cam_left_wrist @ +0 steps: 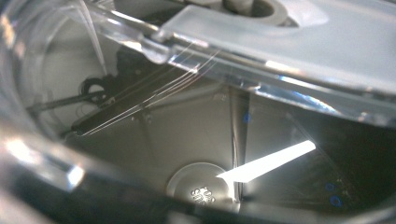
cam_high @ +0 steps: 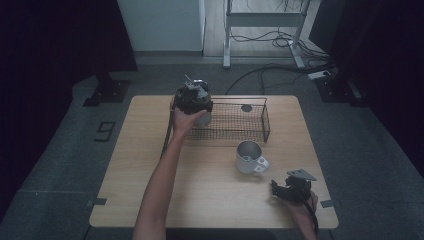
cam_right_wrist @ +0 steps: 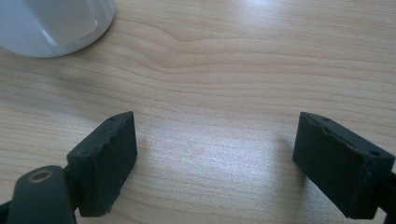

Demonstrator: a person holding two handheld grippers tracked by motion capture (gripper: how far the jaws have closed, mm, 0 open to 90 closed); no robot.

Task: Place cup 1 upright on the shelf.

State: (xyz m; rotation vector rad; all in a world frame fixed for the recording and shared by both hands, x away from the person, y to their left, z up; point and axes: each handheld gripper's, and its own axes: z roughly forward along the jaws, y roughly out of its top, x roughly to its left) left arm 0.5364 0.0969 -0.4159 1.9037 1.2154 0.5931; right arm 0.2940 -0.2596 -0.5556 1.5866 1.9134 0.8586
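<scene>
My left gripper [cam_high: 195, 102] is held over the left end of a black wire basket [cam_high: 265, 125] at the back of the wooden table [cam_high: 210, 190]. A clear plastic cup [cam_high: 203, 119] hangs under it, partly inside the basket. In the left gripper view I look straight into that cup [cam_left_wrist: 201, 140], its rim right at the lens, so the gripper reads as shut on it. My right gripper [cam_high: 277, 187] rests low near the table's front right corner. Its black jaws stand apart with bare wood between them [cam_right_wrist: 215, 163]. A metal mug [cam_high: 248, 156] with a white handle stands just beyond it [cam_right_wrist: 51, 23].
A small dark round object [cam_high: 246, 107] lies in the basket's far right part. Behind the table are a white desk frame [cam_high: 262, 20] and floor cables [cam_high: 280, 67]. A dark stand base [cam_high: 107, 92] sits at the back left.
</scene>
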